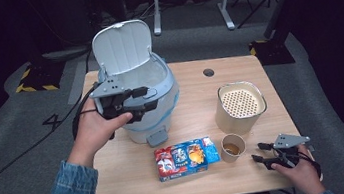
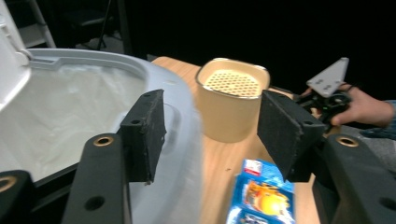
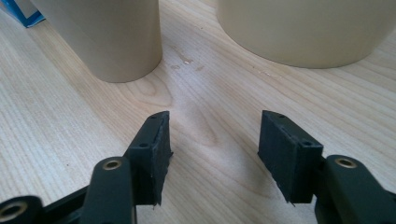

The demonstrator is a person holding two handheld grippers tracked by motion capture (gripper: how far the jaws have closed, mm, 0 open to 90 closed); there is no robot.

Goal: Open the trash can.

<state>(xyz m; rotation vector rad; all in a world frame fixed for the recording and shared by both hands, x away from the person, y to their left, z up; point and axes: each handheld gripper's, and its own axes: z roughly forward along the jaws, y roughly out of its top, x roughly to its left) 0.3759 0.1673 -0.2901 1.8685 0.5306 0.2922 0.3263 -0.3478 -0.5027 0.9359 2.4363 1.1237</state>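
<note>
A pale grey pedal bin (image 1: 155,122) stands at the table's left with its lid (image 1: 122,47) up and a clear liner inside. My left gripper (image 1: 146,98) hovers at the bin's near rim (image 2: 182,116); in the left gripper view (image 2: 210,130) the jaws stand apart with nothing between them. A paper cup (image 1: 232,147) holding brown liquid stands near the front. Just right of it, my right gripper (image 1: 258,151) lies low over the table, open and empty (image 3: 212,144), facing the cup (image 3: 112,37).
A cream container (image 1: 240,105) (image 2: 232,105) (image 3: 303,28) with a perforated insert stands behind the cup. A colourful snack multipack (image 1: 185,158) (image 2: 261,196) lies flat in front of the bin. The wooden table (image 1: 194,89) has a cable hole (image 1: 208,72) at the back.
</note>
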